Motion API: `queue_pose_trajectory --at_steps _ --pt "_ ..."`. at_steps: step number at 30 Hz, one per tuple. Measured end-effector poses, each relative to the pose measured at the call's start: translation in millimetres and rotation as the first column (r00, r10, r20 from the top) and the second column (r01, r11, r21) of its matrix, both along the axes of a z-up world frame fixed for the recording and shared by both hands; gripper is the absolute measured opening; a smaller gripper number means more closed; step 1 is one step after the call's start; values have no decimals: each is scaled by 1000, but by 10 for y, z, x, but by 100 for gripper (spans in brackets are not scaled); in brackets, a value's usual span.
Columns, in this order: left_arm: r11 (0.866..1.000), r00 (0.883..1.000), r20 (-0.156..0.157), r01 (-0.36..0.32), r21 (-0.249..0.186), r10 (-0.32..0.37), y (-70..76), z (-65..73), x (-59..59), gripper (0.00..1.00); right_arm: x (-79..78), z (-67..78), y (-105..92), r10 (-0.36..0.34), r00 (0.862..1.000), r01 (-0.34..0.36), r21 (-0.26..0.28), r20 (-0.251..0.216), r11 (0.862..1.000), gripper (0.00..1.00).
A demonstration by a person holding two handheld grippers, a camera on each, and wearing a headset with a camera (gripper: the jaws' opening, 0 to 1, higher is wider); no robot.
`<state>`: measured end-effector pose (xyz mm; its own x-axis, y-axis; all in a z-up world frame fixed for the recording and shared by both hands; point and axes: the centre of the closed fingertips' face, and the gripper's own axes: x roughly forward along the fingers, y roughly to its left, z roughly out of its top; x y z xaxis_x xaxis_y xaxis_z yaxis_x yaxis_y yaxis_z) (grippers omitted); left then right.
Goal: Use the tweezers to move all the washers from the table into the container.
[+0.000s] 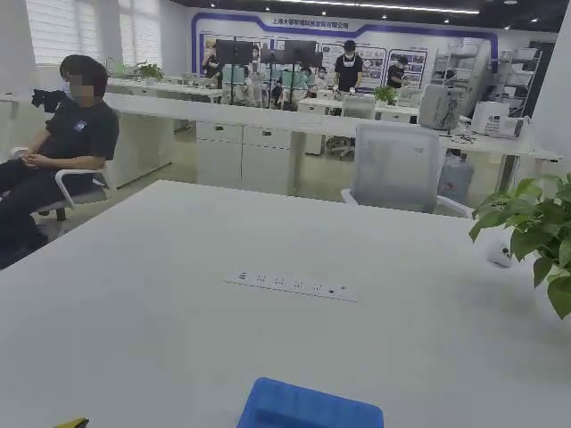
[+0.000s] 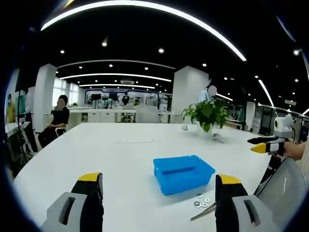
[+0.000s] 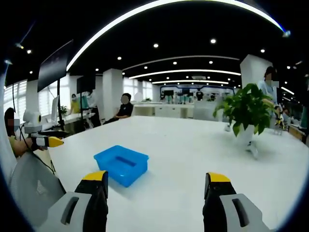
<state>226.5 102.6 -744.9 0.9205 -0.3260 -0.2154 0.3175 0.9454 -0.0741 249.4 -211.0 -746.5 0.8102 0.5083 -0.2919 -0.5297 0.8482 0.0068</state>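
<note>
The container (image 2: 183, 173) is a blue open-top tray. It stands on the white table (image 2: 120, 159), toward the near edge. The part of its inside that shows is plain blue.

The washers (image 2: 202, 200) lie in a small cluster on the table, just beside the container's near right corner as the left gripper view frames it. The tweezers (image 2: 203, 212) lie on the table just beside them, one end near the cluster.

Left gripper (image 2: 158, 180): jaws spread wide, off the table on the near side of the container. Right gripper (image 3: 155, 177): jaws spread wide, the container ahead and to its left. Each gripper is well apart from the other.

Open room: the tabletop beyond the container is broad and flat. A flush socket strip (image 1: 292, 285) sits mid-table. A potted plant (image 3: 247, 112) stands toward the table's right side, well apart from the container. A grey mesh chair back (image 2: 285, 188) stands at the table edge near the tweezers.

Writing: a blue-framed wall banner (image 1: 308, 24) at the far end carries a line of characters, too small to read.
</note>
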Motion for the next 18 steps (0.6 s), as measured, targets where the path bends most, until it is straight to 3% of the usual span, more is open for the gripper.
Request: queue_pose_trajectory --at_steps 18 --pt "1000 1000 -11 13 0 -13 -27 -26 -3 99 -2 -36 8 2 1000 -2 -11 -10 1000 79"
